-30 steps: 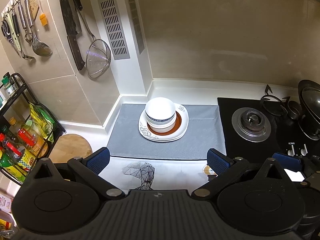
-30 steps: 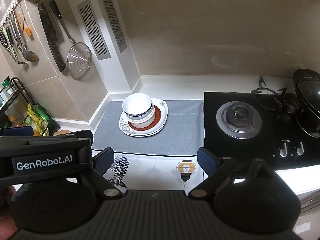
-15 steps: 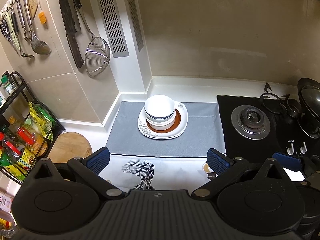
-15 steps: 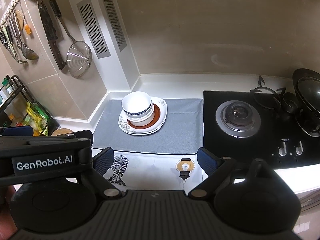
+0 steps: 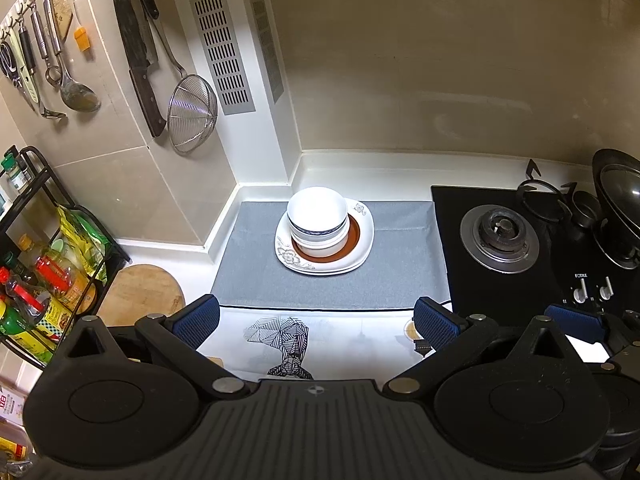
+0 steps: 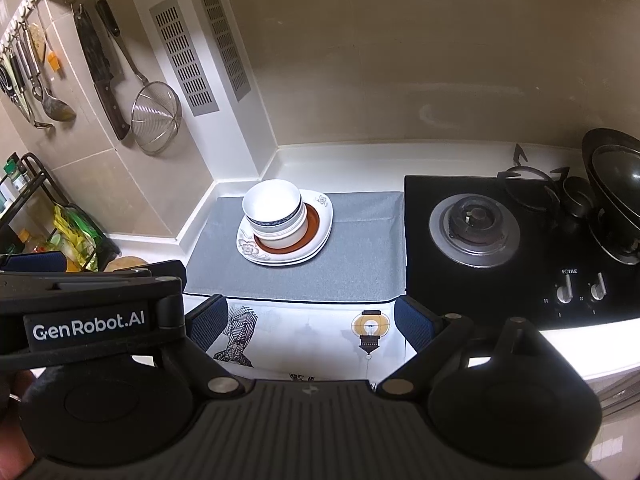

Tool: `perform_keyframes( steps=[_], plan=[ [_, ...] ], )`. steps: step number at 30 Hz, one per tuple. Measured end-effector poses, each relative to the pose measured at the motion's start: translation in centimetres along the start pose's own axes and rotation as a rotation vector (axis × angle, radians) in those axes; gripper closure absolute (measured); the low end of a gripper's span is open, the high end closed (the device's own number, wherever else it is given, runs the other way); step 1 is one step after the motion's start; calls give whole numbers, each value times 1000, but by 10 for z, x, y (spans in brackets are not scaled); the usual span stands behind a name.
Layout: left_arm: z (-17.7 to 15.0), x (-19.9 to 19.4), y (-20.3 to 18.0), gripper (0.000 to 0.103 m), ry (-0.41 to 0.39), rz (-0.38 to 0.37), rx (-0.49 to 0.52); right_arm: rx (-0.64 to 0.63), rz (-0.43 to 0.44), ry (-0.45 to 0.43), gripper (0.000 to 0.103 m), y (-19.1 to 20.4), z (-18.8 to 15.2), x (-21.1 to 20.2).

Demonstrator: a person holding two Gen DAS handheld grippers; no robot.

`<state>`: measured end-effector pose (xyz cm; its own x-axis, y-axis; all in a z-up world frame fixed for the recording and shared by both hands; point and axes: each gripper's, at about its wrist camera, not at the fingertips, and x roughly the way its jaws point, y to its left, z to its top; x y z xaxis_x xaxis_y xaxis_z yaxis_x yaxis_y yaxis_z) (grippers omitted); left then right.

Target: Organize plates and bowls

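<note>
Nearest to where I stand, two handheld grippers hover over the front edge of the table. The left gripper [image 5: 316,318] has its blue-padded fingers [image 5: 434,322] spread wide and empty. The right gripper [image 6: 310,320], just beside it, is spread the same way and holds nothing.

Beneath them lies a white sheet printed with line drawings [image 5: 286,342]. Past it, a grey mat [image 5: 256,268] covers the table. On the mat, well apart from both grippers, sits the stack: two white bowls [image 5: 317,216] nested one inside the other, resting on a brown-rimmed plate [image 5: 354,236], which lies on a white floral plate [image 5: 286,256]. There may be a second white plate underneath, since the edge looks doubled, but the view is too small to be sure.

To the right is a black gas hob [image 5: 498,236] with a dark wok at the frame's edge. On the far-left wall hang a strainer [image 5: 192,114], a cleaver and ladles.

Everything already appears stacked, so I judge the work done or nearly so. If anything were moved, it would be best to grip a bowl by its rim, straight down, while steadying the plates.

The bowls' insides are partly hidden, and the left rack of bottles is cut off.
</note>
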<state>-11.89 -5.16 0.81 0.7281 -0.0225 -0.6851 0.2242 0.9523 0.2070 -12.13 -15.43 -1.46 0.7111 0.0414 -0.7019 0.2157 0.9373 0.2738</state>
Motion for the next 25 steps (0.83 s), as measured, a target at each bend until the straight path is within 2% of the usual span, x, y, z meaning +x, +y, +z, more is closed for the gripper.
perform_keyframes(
  steps=[25],
  plan=[
    [-9, 0, 22, 0, 3, 10, -2, -8, 11, 0, 10, 22, -10, 2]
  ],
)
